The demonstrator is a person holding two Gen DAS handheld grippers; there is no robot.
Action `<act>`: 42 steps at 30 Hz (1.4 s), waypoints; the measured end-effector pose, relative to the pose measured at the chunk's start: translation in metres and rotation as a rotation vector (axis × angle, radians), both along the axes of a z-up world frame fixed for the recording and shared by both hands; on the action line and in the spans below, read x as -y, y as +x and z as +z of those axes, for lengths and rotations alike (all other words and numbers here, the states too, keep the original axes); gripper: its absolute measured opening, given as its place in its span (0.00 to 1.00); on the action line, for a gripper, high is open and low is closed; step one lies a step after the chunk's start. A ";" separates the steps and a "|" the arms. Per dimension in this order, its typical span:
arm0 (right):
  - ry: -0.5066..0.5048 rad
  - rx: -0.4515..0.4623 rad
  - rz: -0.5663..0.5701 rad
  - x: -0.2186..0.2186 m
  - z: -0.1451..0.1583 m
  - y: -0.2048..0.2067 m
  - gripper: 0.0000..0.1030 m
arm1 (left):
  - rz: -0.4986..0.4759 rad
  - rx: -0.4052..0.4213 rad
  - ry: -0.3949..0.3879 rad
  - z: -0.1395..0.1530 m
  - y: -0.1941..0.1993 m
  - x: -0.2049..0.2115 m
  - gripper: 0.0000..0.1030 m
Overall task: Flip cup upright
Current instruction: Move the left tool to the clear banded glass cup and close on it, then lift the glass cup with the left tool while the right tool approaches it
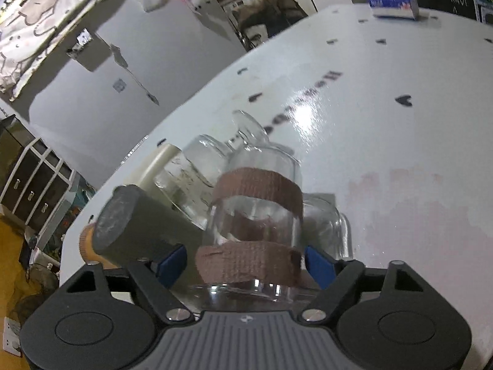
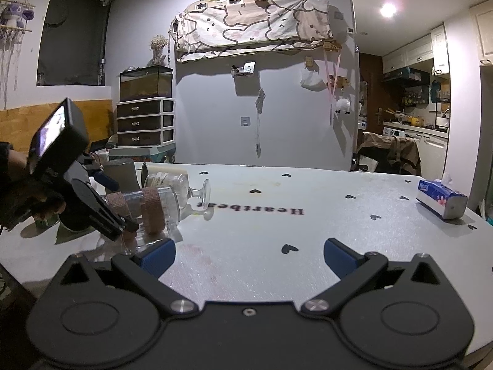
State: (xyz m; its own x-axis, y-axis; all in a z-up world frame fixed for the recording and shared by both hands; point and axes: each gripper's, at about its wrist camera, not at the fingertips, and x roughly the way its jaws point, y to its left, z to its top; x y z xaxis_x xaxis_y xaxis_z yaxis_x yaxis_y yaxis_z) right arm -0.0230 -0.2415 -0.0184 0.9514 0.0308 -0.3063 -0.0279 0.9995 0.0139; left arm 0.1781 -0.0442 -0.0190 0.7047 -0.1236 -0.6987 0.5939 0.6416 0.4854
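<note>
The left hand-held gripper (image 1: 246, 263) has its blue fingers (image 1: 172, 262) on either side of a clear glass cup (image 1: 255, 215) wrapped in two brown tape bands, pinching it near the lower band; the cup lies tilted on its side just above the white worktop (image 1: 385, 154), its closed end pointing away toward twelve o'clock in the left wrist view; in the right wrist view the same cup (image 2: 154, 206) sits at nine o'clock, held low over the worktop (image 2: 277, 215) by the left hand-held gripper (image 2: 123, 228); a stemmed glass (image 2: 185, 191) lies on its side just behind the cup, its foot pointing to three o'clock; a grey cylindrical cup (image 1: 135, 222) lies at nine o'clock of the held cup in the left wrist view, close beside it; the right hand-held gripper (image 2: 249, 254) hangs over bare worktop at six o'clock, its blue fingers (image 2: 339, 254) spread wide and gripping nothing; a tissue pack (image 2: 440, 200) rests at three o'clock near the worktop's far edge, well apart from the glasses; black heart marks and the printed word "Heartbeat" (image 2: 252, 208) dot the surface.
</note>
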 end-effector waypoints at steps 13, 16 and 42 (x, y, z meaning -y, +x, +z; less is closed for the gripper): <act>0.027 0.014 -0.039 0.014 0.000 0.001 1.00 | -0.119 0.041 0.015 -0.002 -0.069 0.028 0.74; 0.035 0.016 -0.064 0.021 0.001 0.001 1.00 | -0.193 0.042 0.012 -0.004 -0.090 0.041 0.74; 0.017 -0.247 0.069 0.035 -0.004 0.120 1.00 | -0.315 0.103 -0.199 -0.016 -0.157 0.060 0.91</act>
State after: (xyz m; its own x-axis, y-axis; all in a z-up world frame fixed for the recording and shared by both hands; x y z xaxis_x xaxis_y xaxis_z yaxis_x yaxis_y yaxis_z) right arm 0.0974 -0.2767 -0.0223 0.8431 0.1008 -0.5282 -0.0901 0.9949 0.0460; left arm 0.0210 -0.1040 -0.0352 0.6755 -0.4717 -0.5668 0.7318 0.5230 0.4369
